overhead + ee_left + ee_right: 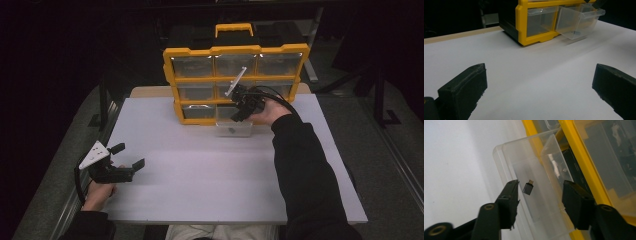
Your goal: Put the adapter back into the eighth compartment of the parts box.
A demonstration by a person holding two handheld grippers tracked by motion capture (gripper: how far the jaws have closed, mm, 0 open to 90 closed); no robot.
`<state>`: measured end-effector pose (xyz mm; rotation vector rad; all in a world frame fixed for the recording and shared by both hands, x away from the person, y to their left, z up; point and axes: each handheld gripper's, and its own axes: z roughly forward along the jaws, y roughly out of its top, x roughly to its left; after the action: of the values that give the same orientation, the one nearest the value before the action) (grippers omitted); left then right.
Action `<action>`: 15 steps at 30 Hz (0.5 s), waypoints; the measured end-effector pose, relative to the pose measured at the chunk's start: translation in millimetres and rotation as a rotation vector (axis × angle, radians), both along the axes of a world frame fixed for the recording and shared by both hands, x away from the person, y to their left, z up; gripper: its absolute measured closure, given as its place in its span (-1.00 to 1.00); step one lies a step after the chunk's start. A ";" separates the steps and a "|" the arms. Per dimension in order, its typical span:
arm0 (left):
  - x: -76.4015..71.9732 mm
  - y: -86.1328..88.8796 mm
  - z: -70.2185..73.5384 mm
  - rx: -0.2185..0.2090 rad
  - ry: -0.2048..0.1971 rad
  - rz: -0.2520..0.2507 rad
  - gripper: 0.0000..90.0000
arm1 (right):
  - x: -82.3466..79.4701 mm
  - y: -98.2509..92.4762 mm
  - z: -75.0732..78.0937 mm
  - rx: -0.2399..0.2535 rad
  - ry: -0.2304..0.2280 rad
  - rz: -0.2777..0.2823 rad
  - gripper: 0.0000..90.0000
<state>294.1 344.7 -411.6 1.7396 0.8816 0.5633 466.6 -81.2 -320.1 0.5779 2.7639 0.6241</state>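
Note:
A yellow organiser [235, 50] with clear drawers stands upright at the back of the white table [200, 185]. Its bottom middle drawer [234, 129] is pulled out. A small dark adapter [528, 188] sits in the drawer [534, 157], close to one jaw and touching neither pad. My right gripper [239, 112] hangs open just over the drawer, jaws pointing down into it [540, 182]. My left gripper [131, 155] rests wide open over the front left of the table, empty [540, 68]. From there the drawer [579, 21] and the adapter [575, 32] show far off.
The organiser's yellow frame [522, 25] has a carry handle [234, 29] on top and blocks the far edge of the table. The other drawers are pushed in. A wooden strip [461, 35] runs along the table's far edge.

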 end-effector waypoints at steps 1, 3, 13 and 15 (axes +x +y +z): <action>0.0 0.0 0.0 0.000 0.000 -0.001 -1.00 | -0.6 -1.1 0.3 0.000 0.000 -0.007 -0.10; -0.2 -0.3 0.1 -0.002 -0.001 0.000 -1.00 | -2.0 -3.6 1.0 0.005 0.004 -0.019 -0.16; 0.0 -1.1 0.1 0.000 -0.001 -0.001 -1.00 | -12.0 -18.2 0.4 0.035 0.004 -0.072 -0.54; 0.0 -1.1 0.2 0.000 -0.001 -0.001 -1.00 | -13.8 -21.7 0.5 0.044 0.007 -0.085 -0.61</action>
<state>294.1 343.5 -411.5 1.7391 0.8800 0.5635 452.8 -102.9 -319.6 0.7037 2.7218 0.6665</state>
